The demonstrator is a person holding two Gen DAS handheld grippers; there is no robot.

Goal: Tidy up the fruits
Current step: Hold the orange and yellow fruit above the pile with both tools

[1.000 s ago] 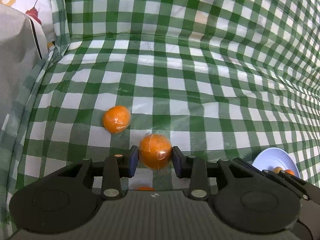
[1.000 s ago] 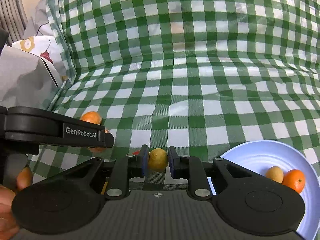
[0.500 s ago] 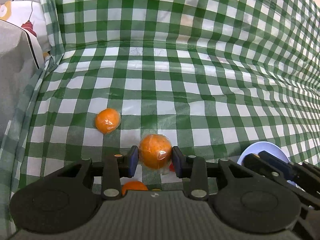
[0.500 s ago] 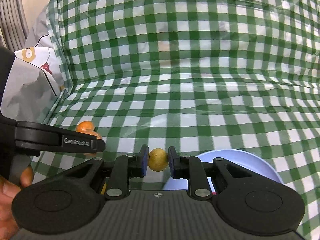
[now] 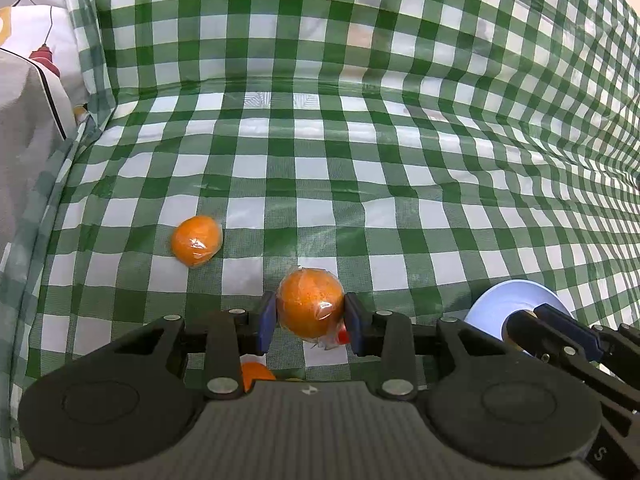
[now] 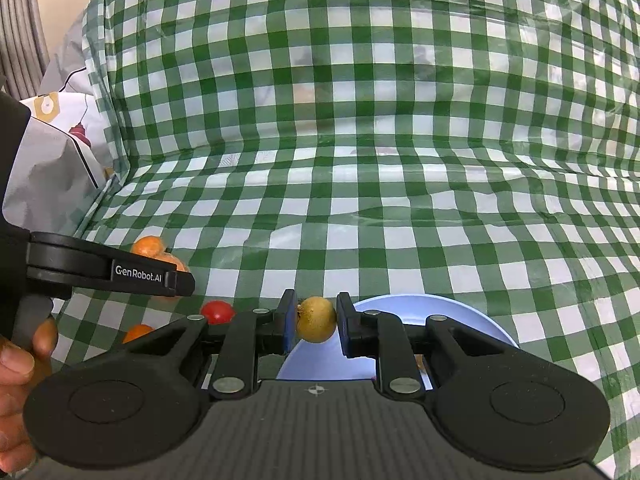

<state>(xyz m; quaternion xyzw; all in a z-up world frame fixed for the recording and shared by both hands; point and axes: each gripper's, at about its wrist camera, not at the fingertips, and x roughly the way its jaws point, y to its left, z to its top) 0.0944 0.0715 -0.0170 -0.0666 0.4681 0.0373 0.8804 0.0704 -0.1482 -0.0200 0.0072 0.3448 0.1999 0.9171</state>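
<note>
A plastic-wrapped orange (image 5: 310,307), round and bright, is clamped between the pads of the left gripper (image 5: 310,322) and held above the checked counter (image 5: 360,184). A small yellow-brown fruit (image 6: 316,319) is pinched in the right gripper (image 6: 316,324), above the near rim of the pale blue plate (image 6: 460,316). A second wrapped orange (image 5: 196,246) lies well left of the plate.

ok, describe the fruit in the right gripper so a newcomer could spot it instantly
Find the pale blue plate on the green checked cloth. Just above its near-left rim, the right gripper pinches a small yellow-brown fruit. It is duller and smaller than the orange wrapped fruits, and is not red like the tomato-like one.
</note>
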